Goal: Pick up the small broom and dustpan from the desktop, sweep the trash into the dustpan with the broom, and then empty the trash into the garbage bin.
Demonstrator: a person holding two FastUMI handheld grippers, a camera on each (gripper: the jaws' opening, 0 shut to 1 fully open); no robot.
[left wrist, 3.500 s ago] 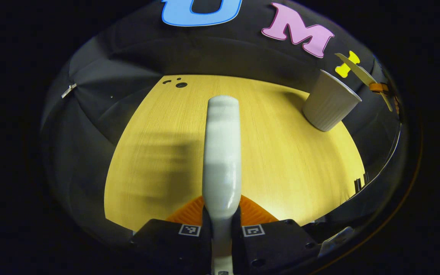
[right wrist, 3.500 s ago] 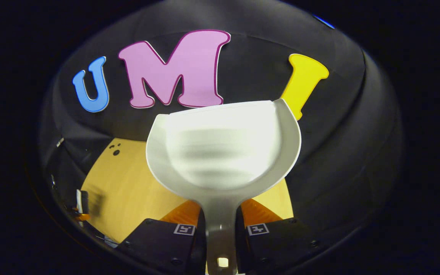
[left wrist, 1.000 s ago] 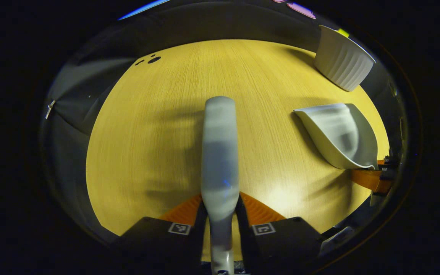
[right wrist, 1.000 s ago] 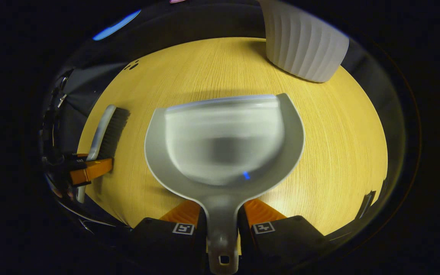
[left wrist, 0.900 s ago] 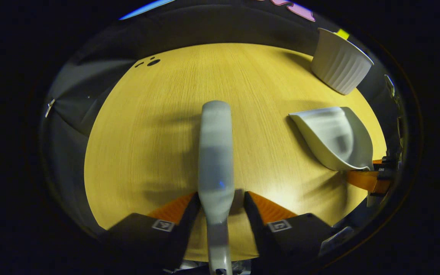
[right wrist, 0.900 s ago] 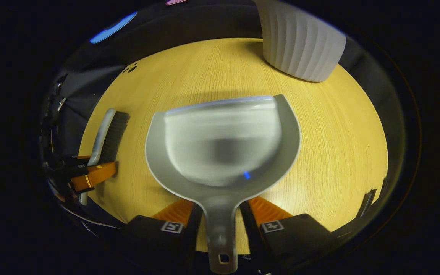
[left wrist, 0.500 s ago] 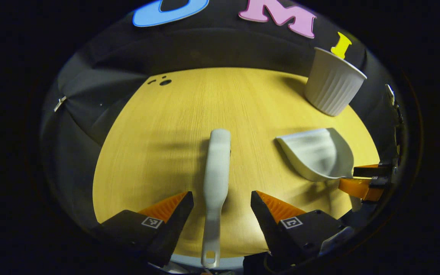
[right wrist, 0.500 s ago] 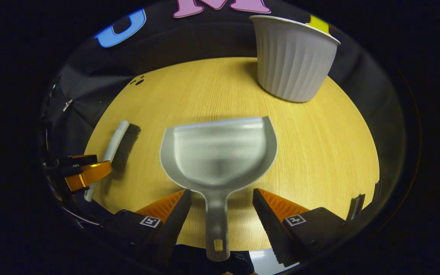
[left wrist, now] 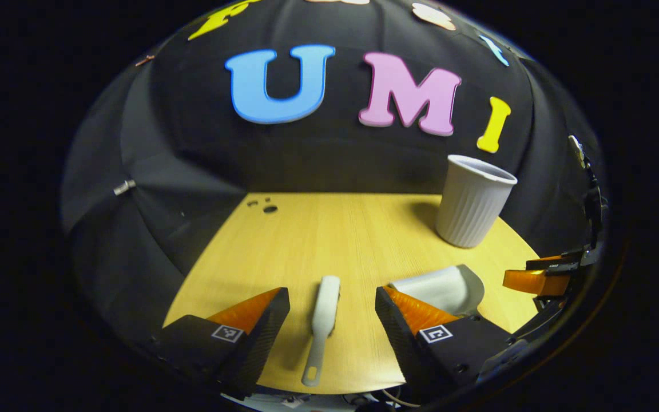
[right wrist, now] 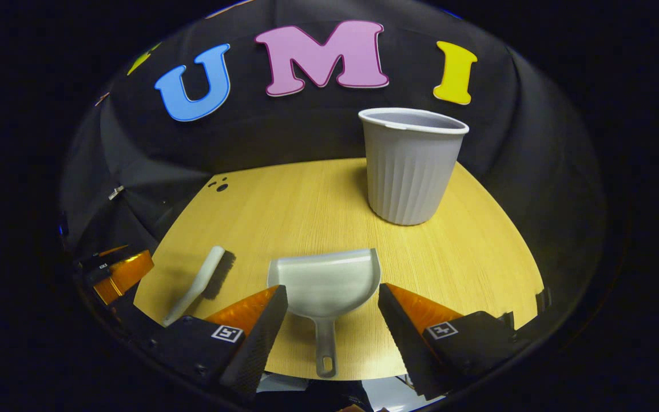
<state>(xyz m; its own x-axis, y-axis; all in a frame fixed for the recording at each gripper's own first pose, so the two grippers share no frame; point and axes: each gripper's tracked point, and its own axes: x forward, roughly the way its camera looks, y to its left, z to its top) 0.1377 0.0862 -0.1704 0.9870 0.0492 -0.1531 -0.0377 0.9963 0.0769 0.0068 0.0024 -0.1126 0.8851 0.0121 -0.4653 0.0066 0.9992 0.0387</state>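
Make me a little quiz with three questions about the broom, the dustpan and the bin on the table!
1. True or false: the broom lies flat on the table.
2. The left tool is: A) open, B) shut on the broom.
3. Fill in: the dustpan lies with its handle between the fingers of the open right tool, and behind it the ___ stands upright.

Key: 1 true; 2 A; 3 bin.

Ahead of my grippers: light wood-grain desktop (right wrist: pixel 306 206) | beyond it: black cloth wall (left wrist: pixel 329 160), draped folds at left
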